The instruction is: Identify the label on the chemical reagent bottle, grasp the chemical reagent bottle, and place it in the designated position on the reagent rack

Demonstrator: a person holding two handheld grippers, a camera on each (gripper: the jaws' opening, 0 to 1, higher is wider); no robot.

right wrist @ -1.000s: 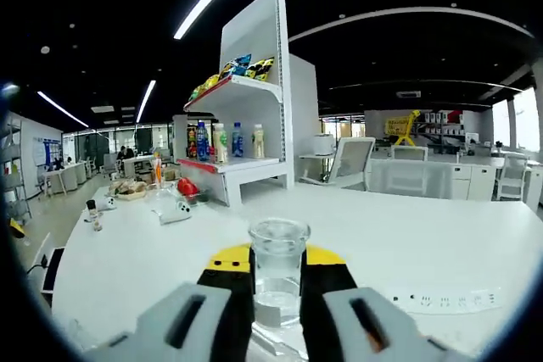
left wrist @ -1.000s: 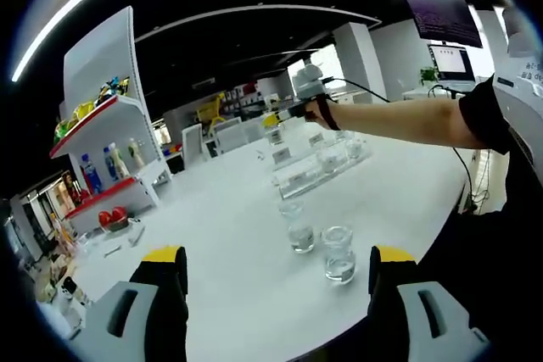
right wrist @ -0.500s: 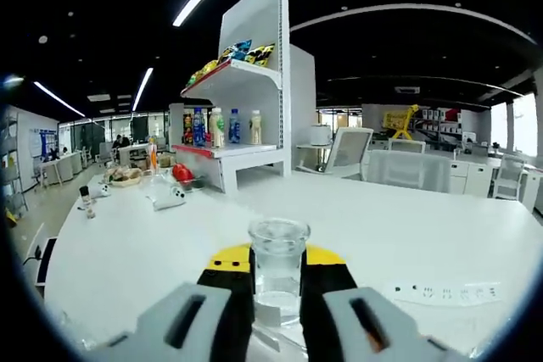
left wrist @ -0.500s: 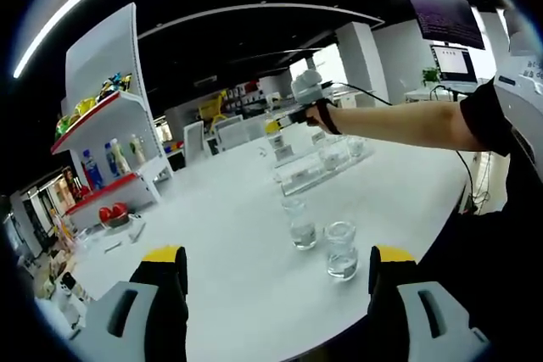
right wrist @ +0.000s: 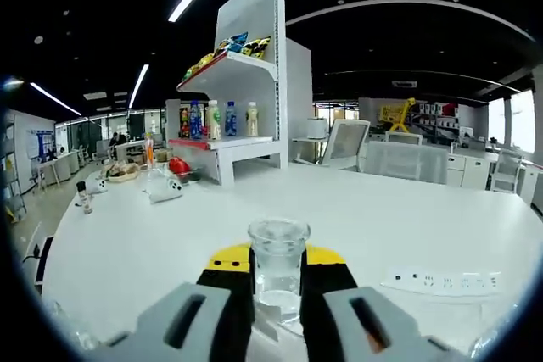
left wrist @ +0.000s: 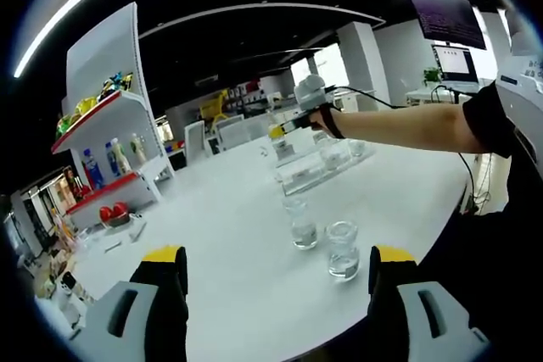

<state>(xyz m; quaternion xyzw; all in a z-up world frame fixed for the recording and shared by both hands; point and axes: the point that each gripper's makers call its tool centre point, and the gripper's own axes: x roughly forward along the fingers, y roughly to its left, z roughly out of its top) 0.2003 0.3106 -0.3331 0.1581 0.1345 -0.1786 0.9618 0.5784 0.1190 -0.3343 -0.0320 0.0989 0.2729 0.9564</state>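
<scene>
right gripper (right wrist: 276, 281) jaws clamp a clear reagent bottle (right wrist: 277, 265) above the surface (right wrist: 424, 226); left gripper (left wrist: 276, 273) jaws wide, near two bottles (left wrist: 343, 250).

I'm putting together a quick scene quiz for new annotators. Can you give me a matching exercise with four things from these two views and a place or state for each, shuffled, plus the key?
Things:
1. right gripper
2. left gripper
3. two glass bottles
4. drink bottles

Places or states:
A. lined up on the white shelf unit
B. jaws spread wide, nothing between them
C. standing on the white table, ahead of the left gripper
D. closed on a clear reagent bottle

Pairs: 1-D, 2-B, 3-C, 4-A
</scene>
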